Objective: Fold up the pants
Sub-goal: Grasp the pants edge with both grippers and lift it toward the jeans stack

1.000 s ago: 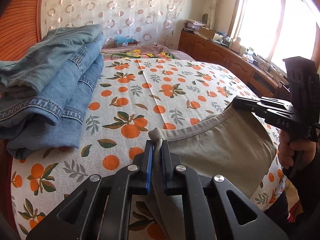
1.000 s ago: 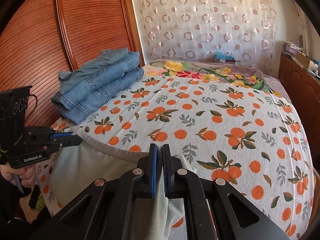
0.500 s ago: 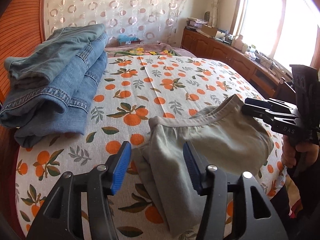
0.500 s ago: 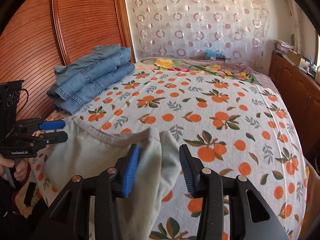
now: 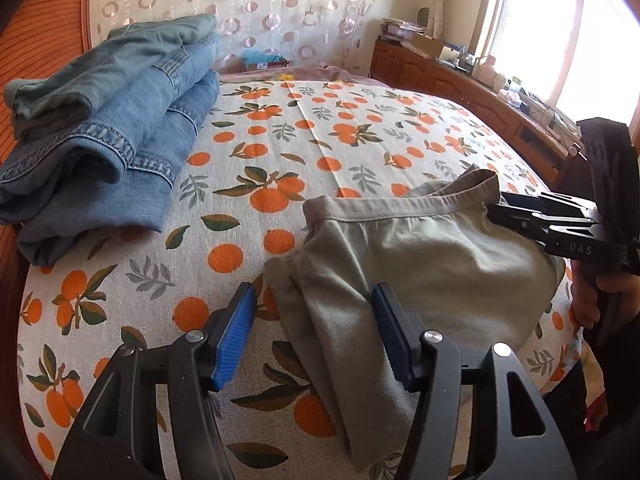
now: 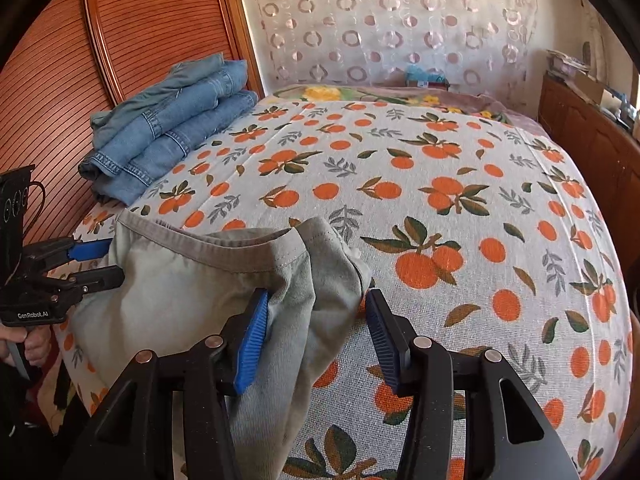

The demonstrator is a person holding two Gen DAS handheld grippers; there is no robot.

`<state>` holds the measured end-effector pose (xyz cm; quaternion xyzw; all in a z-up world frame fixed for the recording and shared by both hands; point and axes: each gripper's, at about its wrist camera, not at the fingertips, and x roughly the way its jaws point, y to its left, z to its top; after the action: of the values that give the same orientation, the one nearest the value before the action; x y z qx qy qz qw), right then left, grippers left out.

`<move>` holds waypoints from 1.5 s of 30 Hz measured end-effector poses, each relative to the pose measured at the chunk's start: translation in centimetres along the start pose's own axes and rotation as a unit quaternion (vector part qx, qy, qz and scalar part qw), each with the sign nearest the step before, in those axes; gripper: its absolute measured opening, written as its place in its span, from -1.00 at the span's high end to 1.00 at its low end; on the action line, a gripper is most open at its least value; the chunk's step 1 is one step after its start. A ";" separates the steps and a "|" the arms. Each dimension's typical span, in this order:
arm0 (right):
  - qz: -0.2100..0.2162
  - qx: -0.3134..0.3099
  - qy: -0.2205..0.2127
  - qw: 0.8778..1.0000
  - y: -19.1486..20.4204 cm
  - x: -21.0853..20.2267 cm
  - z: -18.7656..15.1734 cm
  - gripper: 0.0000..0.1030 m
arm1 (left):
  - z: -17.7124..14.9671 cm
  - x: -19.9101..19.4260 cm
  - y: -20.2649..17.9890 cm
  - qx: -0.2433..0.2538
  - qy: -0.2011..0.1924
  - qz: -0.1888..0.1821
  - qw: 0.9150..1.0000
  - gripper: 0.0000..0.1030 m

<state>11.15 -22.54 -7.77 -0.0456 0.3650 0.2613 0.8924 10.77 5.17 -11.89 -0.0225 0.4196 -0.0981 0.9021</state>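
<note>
Both sets of jaws, clamped on the waistband a second ago, now stand apart and are opening wider; the left gripper and the right gripper each have grey cloth lying loose between the blue pads, gripped by neither. That release means, as I judge it, that the grey pants have just been laid down at the near edge of the orange-print bedspread; the placing step looks finished and the folding itself has yet to begin. Their waistband runs across between the two grippers, one corner in front of each; the rest seems to hang over the near edge of the bed, out of sight; a stack of folded jeans sits well apart at the far left, by the headboard.
</note>
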 end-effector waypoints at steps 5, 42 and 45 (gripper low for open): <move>-0.001 -0.005 -0.002 1.000 0.1 0.2 -0.1 0.02 | 0.0 0.0 0.0 0.000 -0.001 0.000 1.000 -0.18; 0.040 -0.005 0.001 0.999 0.0 0.6 -0.3 0.51 | 0.5 -0.4 -0.5 -0.015 -0.031 -0.045 0.998 0.70; 0.041 -0.004 0.001 0.999 0.0 0.6 -0.3 0.52 | 0.6 -1.2 -0.9 -0.010 -0.042 -0.048 0.998 0.71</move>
<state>11.31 -22.32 -8.40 -0.0348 0.3663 0.2993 0.8804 10.28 4.49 -10.48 -0.0563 0.3813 -0.1362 0.9127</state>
